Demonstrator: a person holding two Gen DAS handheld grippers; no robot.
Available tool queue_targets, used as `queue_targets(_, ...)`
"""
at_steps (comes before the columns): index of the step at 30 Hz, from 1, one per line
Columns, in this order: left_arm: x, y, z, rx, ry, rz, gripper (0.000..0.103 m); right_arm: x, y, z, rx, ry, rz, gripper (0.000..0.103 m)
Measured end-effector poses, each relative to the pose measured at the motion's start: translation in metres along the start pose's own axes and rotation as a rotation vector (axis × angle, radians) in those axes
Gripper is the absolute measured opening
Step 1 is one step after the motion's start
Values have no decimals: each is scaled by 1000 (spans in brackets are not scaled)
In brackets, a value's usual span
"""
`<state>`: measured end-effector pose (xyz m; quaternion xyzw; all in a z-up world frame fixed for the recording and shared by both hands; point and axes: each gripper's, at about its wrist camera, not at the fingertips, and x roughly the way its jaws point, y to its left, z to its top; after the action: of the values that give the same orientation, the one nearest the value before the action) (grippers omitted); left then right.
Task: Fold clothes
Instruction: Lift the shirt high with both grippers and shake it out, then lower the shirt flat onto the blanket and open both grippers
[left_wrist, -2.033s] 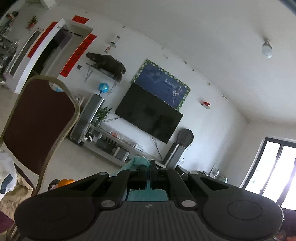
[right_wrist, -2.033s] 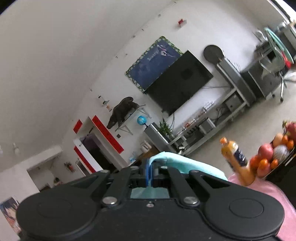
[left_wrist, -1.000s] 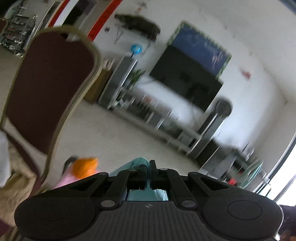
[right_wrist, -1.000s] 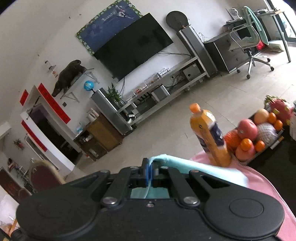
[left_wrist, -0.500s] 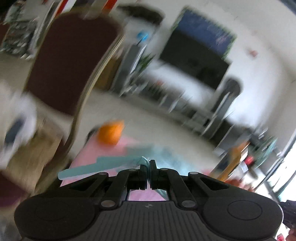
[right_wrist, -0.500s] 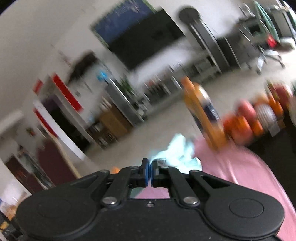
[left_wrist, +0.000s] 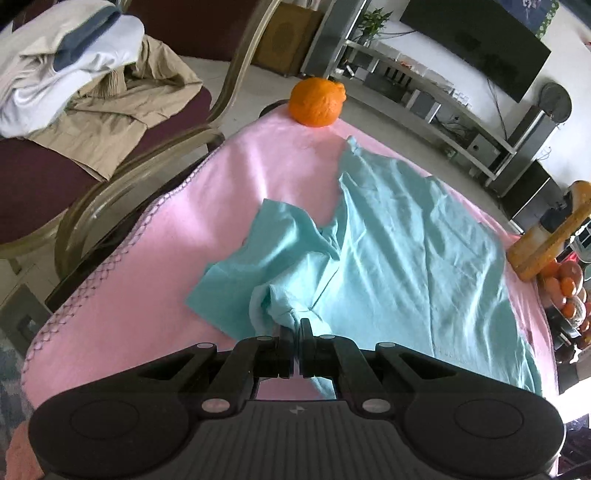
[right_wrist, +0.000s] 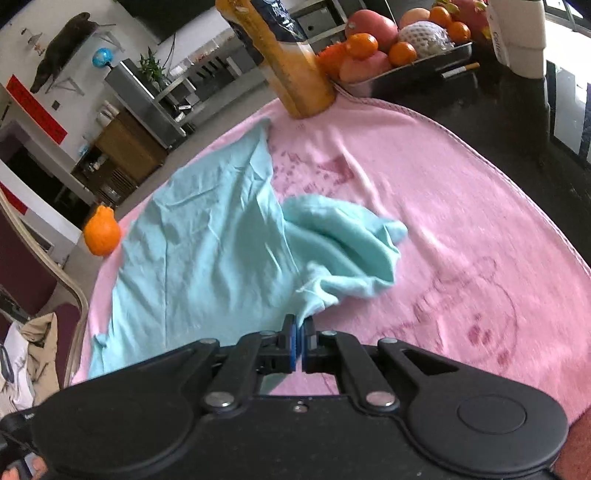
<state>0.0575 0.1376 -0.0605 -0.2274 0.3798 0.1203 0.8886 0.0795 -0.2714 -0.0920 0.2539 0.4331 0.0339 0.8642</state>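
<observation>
The teal T-shirt (left_wrist: 399, 251) lies mostly spread on the pink blanket (left_wrist: 192, 266) that covers the desk, its far hem running toward the desk's far edge, between the orange (left_wrist: 317, 101) at the far left corner and the juice bottle (right_wrist: 288, 55) at the far right. Its near edge is not flat yet: you have it pinched in both tools. The left tool (left_wrist: 295, 347) is clamped on a bunched bit of shoulder or collar just in front of its tips, and the right tool (right_wrist: 300, 343) is clamped on a similar tuck on its side. Each sleeve is crumpled beside its tool, the right one heaped in a soft mound.

You look to be at the laying-out step, with the garment settling on the blanket and no fold made. Next, I judge, you need to draw the near edge taut toward the desk's near edge, set it down flat, then release and smooth the sleeves. Mind the bottle and the fruit tray (right_wrist: 406, 70) near the far right corner.
</observation>
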Motion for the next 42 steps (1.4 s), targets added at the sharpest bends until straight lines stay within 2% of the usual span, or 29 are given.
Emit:
queue_targets(6,-29,-8,-15,74,-40,0,2,-21,8,-4,-43,1,-1,2)
queue_targets(9,-30,-8,-27,109,-27,26,2,-24,8,-11,-69,6,-14,2)
queue_targets(13,-13,-4,-39,120,34,92,5,-16,2,-19,-91,8,-44,3)
queue_targets(15,-13,-3,-42,131,57,111,8,-14,0,-20,-103,11,-49,8)
queue_targets(18,-30,-1,-42,162,42,108,8,-30,0,-19,-112,2,-39,15)
queue_targets(21,-51,0,-47,213,35,78,15,-50,1,-22,-137,-3,-35,26)
queue_targets(23,-58,-3,-55,256,39,39,19,-59,2,-28,-158,7,-15,28)
queue_targets(26,-42,-21,-66,327,69,9,19,-55,8,-38,-216,36,19,26)
queue_targets(27,-35,-28,-70,353,80,2,19,-50,11,-42,-240,48,31,18)
queue_targets(28,-27,-37,-73,391,77,3,19,-41,18,-44,-269,65,39,16)
queue_targets(30,-10,-55,-79,469,69,8,19,-25,33,-47,-338,67,62,15)
queue_targets(33,12,-66,-87,534,107,29,17,2,53,-51,-425,74,46,15)
queue_targets(35,14,-62,-89,536,145,32,18,17,56,-57,-448,125,32,15)
queue_targets(39,1,-54,-81,514,191,41,18,10,48,-70,-447,164,2,14)
queue_targets(41,-7,-54,-75,490,179,36,18,-4,44,-61,-395,174,41,14)
queue_targets(42,-11,-57,-70,481,163,32,18,-13,41,-54,-356,144,66,14)
